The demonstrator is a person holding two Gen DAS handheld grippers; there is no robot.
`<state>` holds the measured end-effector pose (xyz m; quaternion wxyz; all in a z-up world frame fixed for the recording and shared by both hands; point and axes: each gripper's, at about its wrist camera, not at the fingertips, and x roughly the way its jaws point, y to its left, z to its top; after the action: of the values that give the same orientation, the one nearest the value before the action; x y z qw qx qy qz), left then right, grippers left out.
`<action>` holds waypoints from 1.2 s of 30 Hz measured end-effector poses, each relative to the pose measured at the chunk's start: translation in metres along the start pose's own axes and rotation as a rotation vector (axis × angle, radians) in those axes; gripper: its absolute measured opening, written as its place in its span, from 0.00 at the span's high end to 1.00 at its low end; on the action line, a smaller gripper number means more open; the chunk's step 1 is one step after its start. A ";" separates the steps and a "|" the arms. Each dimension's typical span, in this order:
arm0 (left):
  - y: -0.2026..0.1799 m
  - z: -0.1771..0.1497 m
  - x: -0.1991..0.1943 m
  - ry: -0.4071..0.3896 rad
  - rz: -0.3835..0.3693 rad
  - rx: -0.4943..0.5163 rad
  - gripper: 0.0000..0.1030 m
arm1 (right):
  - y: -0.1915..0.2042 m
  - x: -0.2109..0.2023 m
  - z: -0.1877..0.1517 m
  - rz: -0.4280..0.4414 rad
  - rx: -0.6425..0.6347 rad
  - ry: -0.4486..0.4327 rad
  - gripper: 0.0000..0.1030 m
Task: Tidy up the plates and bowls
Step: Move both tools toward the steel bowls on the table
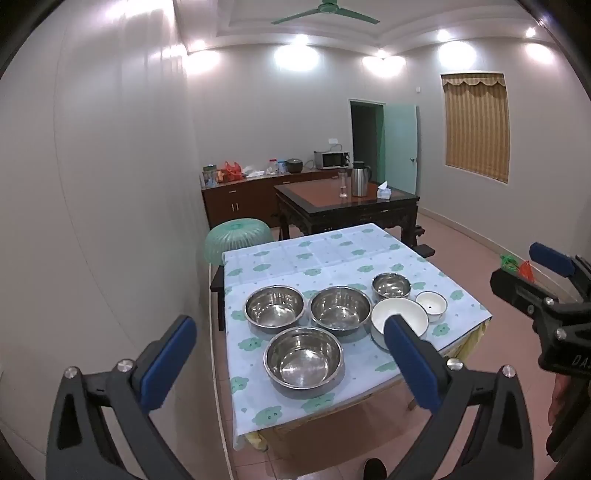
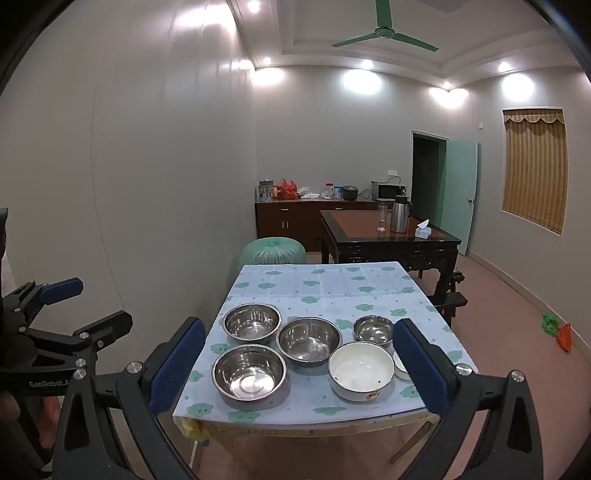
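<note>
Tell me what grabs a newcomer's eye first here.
Six empty bowls clustered at the near end of the cloud-print tablecloth: four shiny steel ones, like the nearest steel bowl, with a large white bowl at their right. Overhead hangs a green ceiling fan.

Left wrist view taken from above near-left corner of table (image 1: 332, 254), angled down and forward, somewhat back from it. Right wrist view taken from near edge, lower, more square-on. Shared by both: clothed table top, steel bowls (image 1: 303, 356) (image 2: 248, 371), dark table (image 1: 347, 201) (image 2: 388, 230), sideboard, door. Each gripper caught at other view's edge.
</note>
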<state>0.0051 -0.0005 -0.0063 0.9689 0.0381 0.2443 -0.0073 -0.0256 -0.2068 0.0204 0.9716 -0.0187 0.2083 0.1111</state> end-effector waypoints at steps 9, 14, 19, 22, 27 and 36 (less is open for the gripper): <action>0.002 0.000 0.002 0.003 0.002 -0.002 0.00 | 0.003 0.007 0.001 -0.003 0.000 0.013 0.01; 0.003 -0.001 0.004 0.006 0.001 -0.002 0.00 | 0.003 0.008 0.003 -0.004 -0.001 0.020 0.01; 0.003 -0.004 0.011 0.008 0.000 0.002 0.00 | 0.002 0.009 0.003 -0.004 0.001 0.026 0.01; 0.000 -0.005 0.013 0.011 0.004 0.007 0.00 | 0.001 0.009 0.004 -0.003 0.004 0.030 0.01; -0.002 -0.005 0.013 0.010 0.005 0.008 0.00 | 0.000 0.009 0.006 -0.002 0.006 0.033 0.01; -0.001 -0.004 0.013 0.014 0.002 0.004 0.00 | 0.002 0.009 0.006 -0.004 0.005 0.034 0.01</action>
<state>0.0151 -0.0010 -0.0162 0.9672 0.0403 0.2508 -0.0067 -0.0153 -0.2020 0.0225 0.9681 -0.0187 0.2251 0.1084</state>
